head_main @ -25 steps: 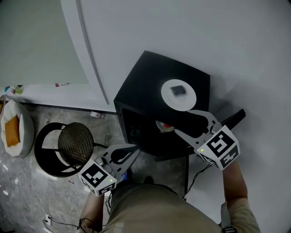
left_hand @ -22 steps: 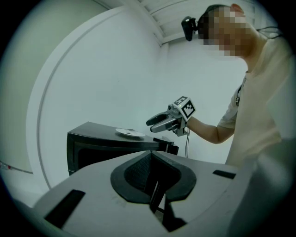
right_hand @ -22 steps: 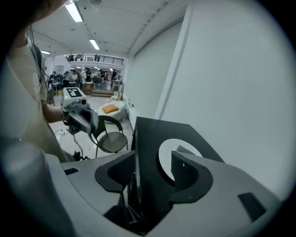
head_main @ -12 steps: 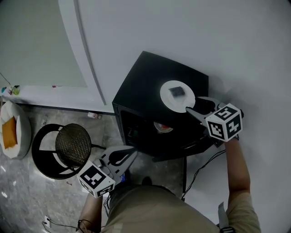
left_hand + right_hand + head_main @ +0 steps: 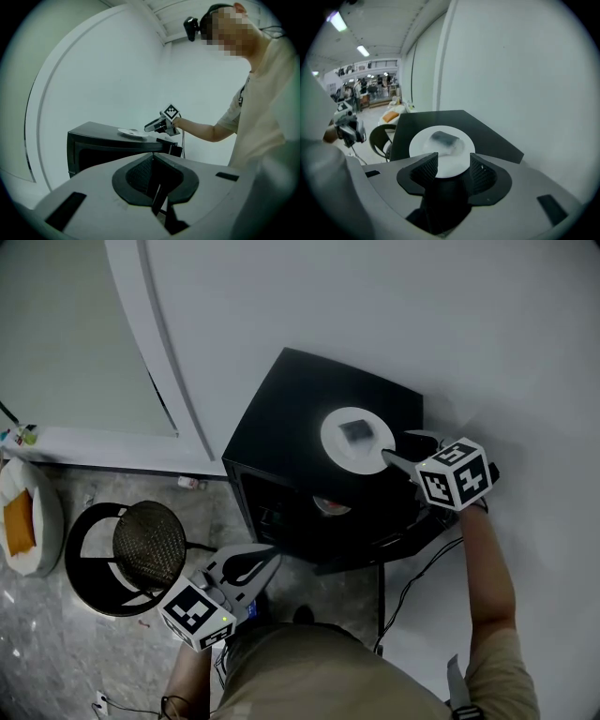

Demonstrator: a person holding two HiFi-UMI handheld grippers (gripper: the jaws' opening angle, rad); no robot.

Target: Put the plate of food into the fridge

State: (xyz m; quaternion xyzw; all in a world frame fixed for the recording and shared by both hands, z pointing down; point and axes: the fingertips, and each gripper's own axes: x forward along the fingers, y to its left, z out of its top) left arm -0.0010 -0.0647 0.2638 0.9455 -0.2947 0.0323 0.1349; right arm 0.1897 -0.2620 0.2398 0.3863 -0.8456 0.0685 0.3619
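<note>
Gripping only the rim matters here: the right gripper (image 5: pixel 452 163) stands with its jaws spread and the near edge of the plate (image 5: pixel 423 143) between them, not yet pinched. The plate sits on top of the black fridge (image 5: pixel 291 404), food (image 5: pixel 444 139) at its middle, so a level lift seems wise. The left gripper (image 5: pixel 272 554) hangs clenched and empty, low by the fridge's front.

The head view looks steeply down from high above onto the fridge (image 5: pixel 281 409) and floor (image 5: pixel 56 634). The left gripper view sits low and farther off, facing level toward the fridge's front. The right gripper view looks down close over the plate (image 5: pixel 423 149). All three share the fridge top.
</note>
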